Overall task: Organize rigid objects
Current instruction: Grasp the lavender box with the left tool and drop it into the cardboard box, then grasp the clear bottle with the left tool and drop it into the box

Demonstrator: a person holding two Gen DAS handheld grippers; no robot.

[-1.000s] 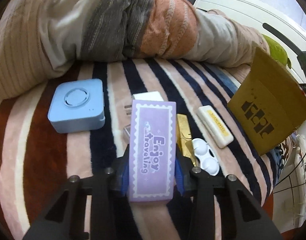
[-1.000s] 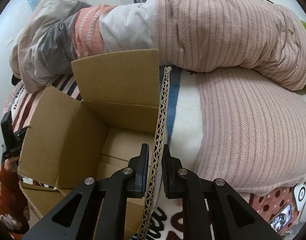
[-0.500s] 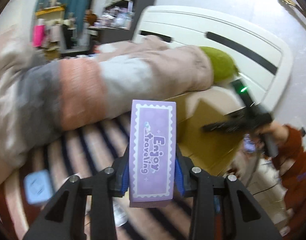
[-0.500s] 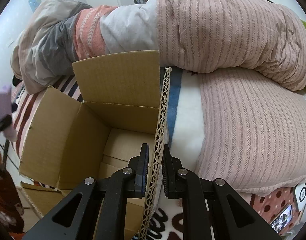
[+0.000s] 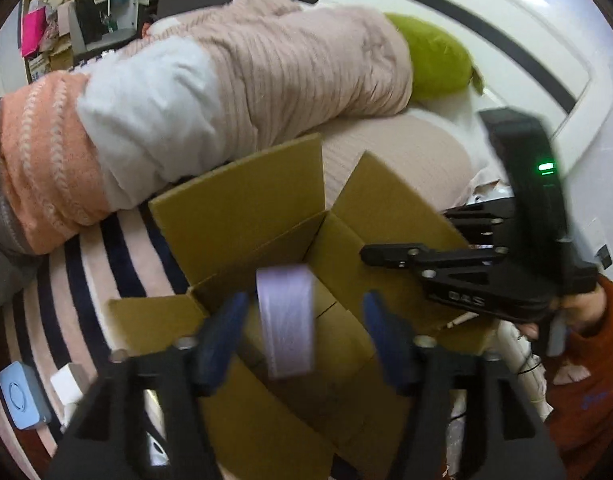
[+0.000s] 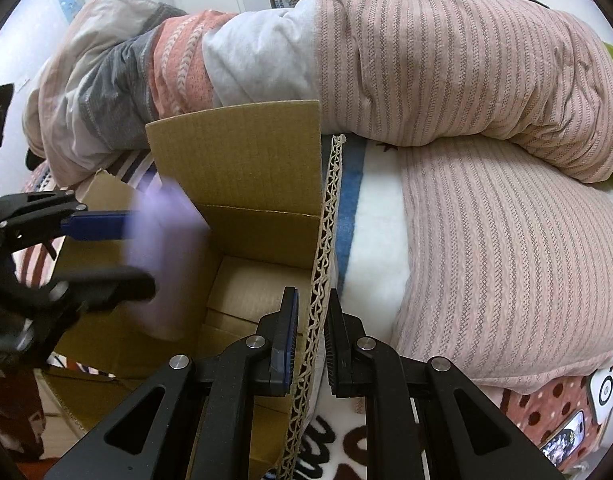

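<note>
Our left gripper [image 5: 304, 322] fingers are wide apart, the purple box [image 5: 287, 322] loose between them above the cardboard box [image 5: 242, 204]. Our right gripper [image 6: 311, 330] pinches its wall.

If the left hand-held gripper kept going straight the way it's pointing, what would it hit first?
Probably the purple case, blurred and loose between the open fingers of the left hand-held gripper. Past it lies the inside of the cardboard box. Depth is hard to judge.
</note>
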